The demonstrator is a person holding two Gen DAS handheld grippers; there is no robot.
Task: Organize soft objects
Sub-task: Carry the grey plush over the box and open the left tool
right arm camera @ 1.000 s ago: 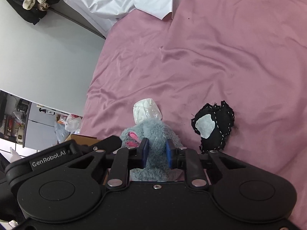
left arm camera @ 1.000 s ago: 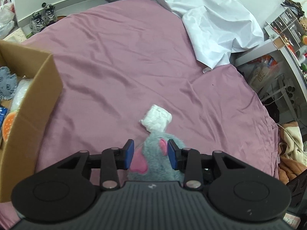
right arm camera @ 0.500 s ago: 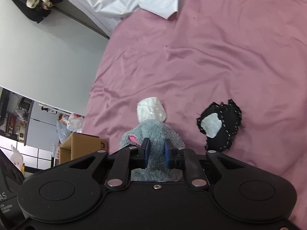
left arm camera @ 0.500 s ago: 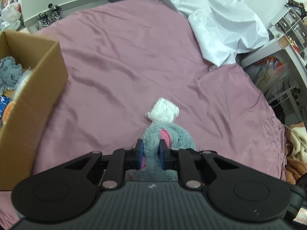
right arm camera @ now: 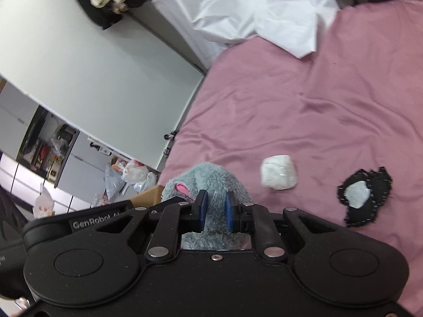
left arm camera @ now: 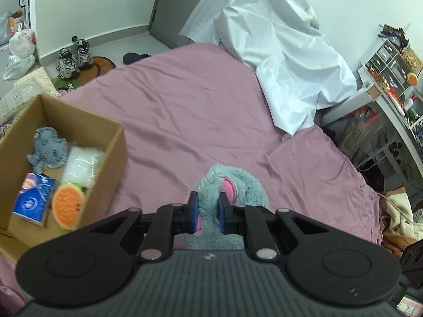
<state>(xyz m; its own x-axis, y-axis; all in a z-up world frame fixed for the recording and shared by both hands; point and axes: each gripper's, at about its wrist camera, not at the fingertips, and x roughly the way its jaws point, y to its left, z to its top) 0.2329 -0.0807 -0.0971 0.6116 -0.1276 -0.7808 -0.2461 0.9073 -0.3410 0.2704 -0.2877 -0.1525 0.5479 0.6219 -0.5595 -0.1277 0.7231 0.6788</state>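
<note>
Fluffy grey plush | left fingers clamped on it | right fingers likewise

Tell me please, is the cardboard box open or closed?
Open: the cardboard box has no lid over it, and a grey plush and other items show inside.

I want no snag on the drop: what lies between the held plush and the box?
Nothing visible: bare sheet separates the plush, clamped by both grippers, from the open-topped box.
</note>
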